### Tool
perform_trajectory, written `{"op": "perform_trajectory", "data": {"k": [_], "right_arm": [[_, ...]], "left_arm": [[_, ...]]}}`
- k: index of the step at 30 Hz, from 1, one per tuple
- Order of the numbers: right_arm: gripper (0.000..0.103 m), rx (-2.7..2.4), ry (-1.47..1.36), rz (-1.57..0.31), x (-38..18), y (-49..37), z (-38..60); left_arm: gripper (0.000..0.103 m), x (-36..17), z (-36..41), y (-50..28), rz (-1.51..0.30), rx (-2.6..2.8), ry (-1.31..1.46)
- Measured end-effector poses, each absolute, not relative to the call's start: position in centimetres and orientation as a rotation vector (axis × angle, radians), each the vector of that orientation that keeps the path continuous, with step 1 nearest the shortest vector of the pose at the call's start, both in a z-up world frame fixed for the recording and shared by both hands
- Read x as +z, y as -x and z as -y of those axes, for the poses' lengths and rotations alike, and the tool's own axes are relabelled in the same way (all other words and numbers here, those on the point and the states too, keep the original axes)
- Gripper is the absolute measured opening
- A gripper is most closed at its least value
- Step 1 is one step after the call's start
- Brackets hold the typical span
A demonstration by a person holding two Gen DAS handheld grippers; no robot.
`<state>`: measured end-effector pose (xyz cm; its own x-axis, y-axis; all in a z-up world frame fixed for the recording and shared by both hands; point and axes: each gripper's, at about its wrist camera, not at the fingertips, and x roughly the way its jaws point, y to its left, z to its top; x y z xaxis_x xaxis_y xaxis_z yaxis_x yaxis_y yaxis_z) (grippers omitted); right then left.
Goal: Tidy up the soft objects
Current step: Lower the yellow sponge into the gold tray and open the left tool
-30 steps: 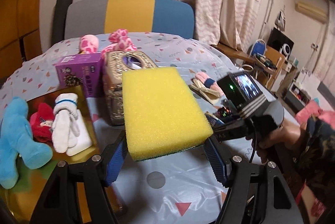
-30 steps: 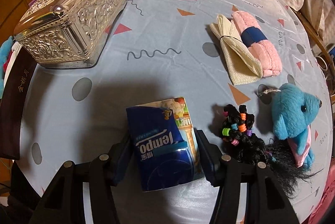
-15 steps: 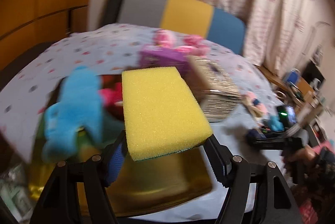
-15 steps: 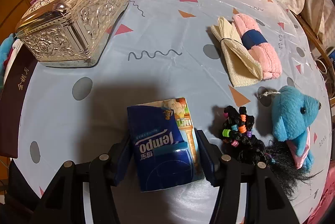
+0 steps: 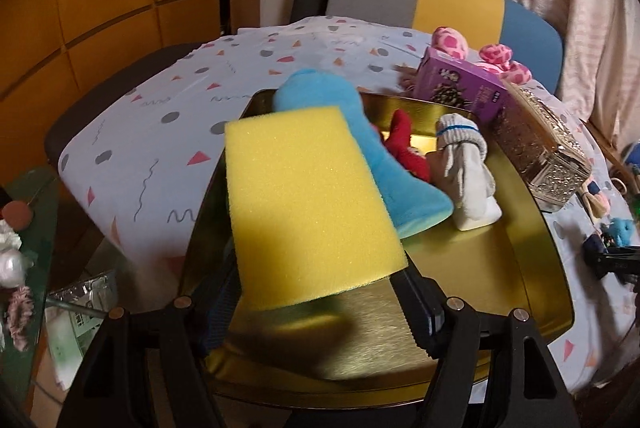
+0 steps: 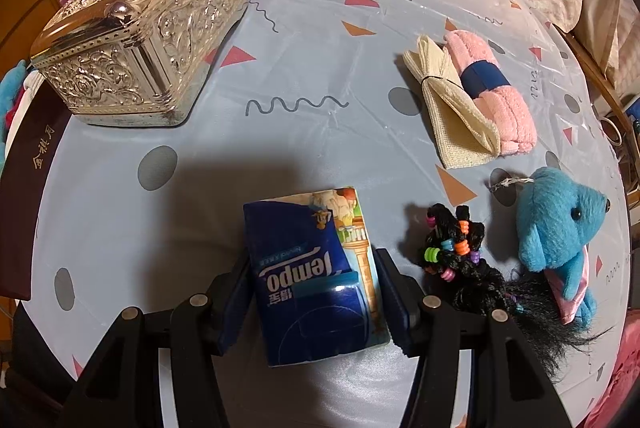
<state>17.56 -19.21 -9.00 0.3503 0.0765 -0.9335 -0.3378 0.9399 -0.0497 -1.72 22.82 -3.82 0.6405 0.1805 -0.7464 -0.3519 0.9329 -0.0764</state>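
Observation:
My left gripper [image 5: 320,292] hovers over the near part of the gold tray [image 5: 480,268]. Its jaws are opening, and the yellow sponge [image 5: 308,204] sits askew between them, slipping loose. A blue plush [image 5: 328,96], a red plush [image 5: 404,140] and a white sock bundle [image 5: 464,164] lie in the tray. My right gripper [image 6: 316,288] is shut on a blue tissue pack [image 6: 312,268], low over the tablecloth. A pink towel roll [image 6: 488,88], a cream cloth [image 6: 452,108], a small blue plush [image 6: 556,228] and a black beaded hairpiece [image 6: 460,260] lie to its right.
An ornate silver box [image 6: 148,40] stands left of the tissue pack, next to the tray's dark side [image 6: 28,188]. A purple box [image 5: 460,88] and a pink spotted plush [image 5: 452,40] sit behind the tray. A chair stands at the table's far side.
The left gripper swung left and down from over the table's middle to above the gold tray. The sponge now sits tilted between its jaws. The right gripper and tissue pack stayed put.

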Motion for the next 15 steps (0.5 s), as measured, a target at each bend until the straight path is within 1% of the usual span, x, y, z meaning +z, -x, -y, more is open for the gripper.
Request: {"op": "perform_trajectory", "data": {"k": [1,4,15], "right_arm": [[0.058,0.271,0.25,-1.186,-9.0,-17.5,19.2],[0.058,0.272,0.251,-1.186,-9.0,-17.5,19.2],[0.058,0.272,0.259,-1.182,-9.1,-17.5,19.2]], "left_arm": [[0.077,-4.0,-23.0,1.8,-0.825,0.318,0.225],[0.079,-3.9,-23.2,2.2,-0.813,0.33,0.231],[0.079,-2.9,-23.2,2.5,-0.78,0.356,0.246]]}}
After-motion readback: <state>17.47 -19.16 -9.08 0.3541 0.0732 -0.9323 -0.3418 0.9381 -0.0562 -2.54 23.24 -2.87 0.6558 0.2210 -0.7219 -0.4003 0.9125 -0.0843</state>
